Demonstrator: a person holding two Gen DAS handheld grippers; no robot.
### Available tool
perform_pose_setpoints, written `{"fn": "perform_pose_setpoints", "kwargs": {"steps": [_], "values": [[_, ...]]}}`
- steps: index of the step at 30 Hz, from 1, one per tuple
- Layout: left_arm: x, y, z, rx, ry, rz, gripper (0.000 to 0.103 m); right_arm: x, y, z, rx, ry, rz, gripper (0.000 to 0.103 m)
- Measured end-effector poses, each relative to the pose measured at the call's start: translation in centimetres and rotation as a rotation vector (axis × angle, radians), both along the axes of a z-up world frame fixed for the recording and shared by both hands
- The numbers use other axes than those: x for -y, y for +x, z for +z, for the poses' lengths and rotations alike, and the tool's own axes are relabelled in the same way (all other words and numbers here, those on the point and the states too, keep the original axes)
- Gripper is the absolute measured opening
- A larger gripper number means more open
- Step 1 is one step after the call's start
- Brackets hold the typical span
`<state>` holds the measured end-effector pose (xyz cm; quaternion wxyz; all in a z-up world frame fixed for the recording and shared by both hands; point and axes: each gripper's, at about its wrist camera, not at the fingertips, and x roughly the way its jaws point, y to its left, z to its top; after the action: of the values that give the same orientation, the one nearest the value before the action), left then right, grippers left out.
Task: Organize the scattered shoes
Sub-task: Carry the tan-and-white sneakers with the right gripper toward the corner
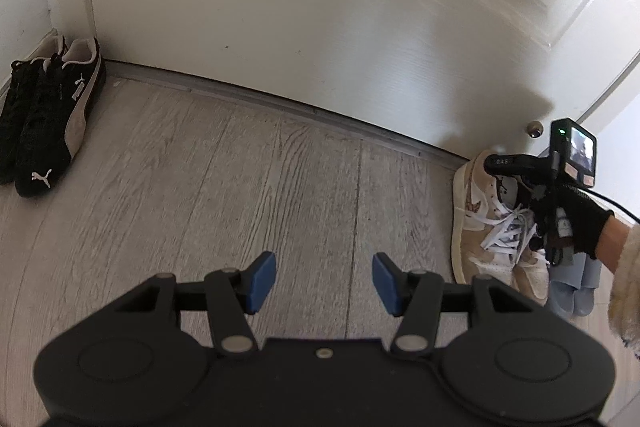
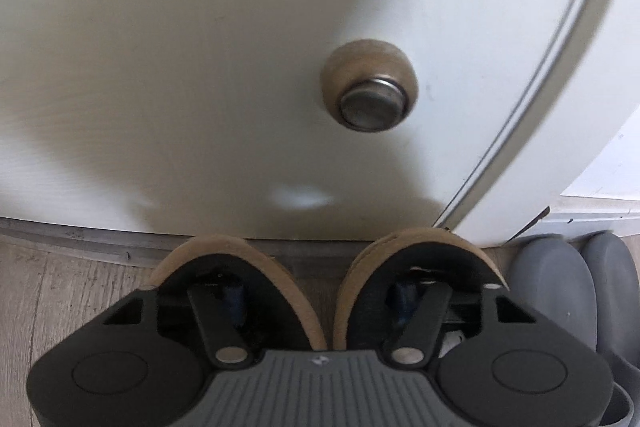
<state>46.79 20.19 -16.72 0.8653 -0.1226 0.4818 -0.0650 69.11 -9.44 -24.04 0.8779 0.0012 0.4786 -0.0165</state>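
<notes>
Left wrist view: two black Puma sneakers (image 1: 48, 119) are seen far left; the left gripper (image 1: 324, 281) is spread, empty. Two tan high-tops (image 2: 320, 287) are gripped inside their collars, one finger each, by the right gripper (image 2: 320, 301).

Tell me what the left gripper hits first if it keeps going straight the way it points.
Probably the white door. The left gripper is open and empty, and only bare wood floor lies ahead; the black sneakers sit well off to the side.

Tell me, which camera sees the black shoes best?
The left wrist view. The black shoes sit side by side on the floor in the corner by the door, fully visible. The right wrist view does not show them at all.
</notes>
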Motion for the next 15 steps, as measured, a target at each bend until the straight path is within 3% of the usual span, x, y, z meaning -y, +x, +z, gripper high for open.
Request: {"fn": "perform_pose_setpoints", "kwargs": {"steps": [4, 15], "values": [[0.4, -0.2, 0.5, 0.02, 0.003, -0.02, 0.054, -0.4, -3.5, 1.6, 0.114, -0.017, -0.03, 0.05], [0.7, -2.3, 0.8, 0.047, -0.012, -0.045, 0.054, -3.7, -15.8, 6.7, 0.45, -0.142, -0.152, 0.048]]}}
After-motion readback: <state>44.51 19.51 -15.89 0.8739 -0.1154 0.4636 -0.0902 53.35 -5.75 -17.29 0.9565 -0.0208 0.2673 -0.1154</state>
